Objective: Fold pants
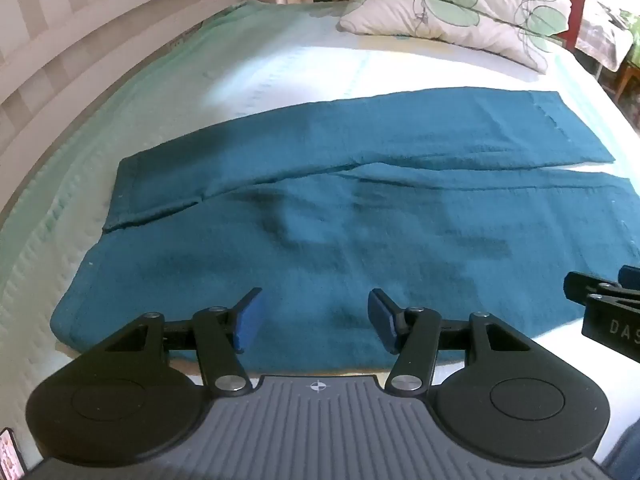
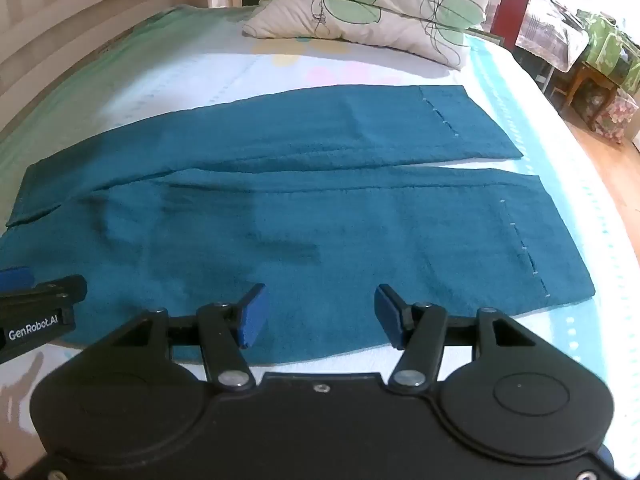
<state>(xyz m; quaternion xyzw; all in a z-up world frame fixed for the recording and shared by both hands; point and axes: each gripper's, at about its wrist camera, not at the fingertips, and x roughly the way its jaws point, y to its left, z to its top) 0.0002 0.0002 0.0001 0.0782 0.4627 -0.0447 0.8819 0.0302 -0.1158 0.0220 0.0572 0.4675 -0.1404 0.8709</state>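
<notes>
Teal pants [image 1: 340,216] lie flat across the bed, waist at the left, both legs running to the right with a narrow gap between the hems. They also show in the right wrist view [image 2: 320,220]. My left gripper [image 1: 316,320] is open and empty, over the near edge of the pants toward the waist. My right gripper [image 2: 320,316] is open and empty, over the near edge of the near leg. Each gripper shows at the edge of the other's view: the right one [image 1: 604,300] and the left one [image 2: 36,300].
The pants rest on a pale quilted bed cover [image 1: 280,68]. A leaf-print pillow [image 1: 460,8] lies at the far side. A slatted wooden headboard [image 1: 80,32] curves along the left. Furniture and wooden floor [image 2: 600,128] lie beyond the bed's right edge.
</notes>
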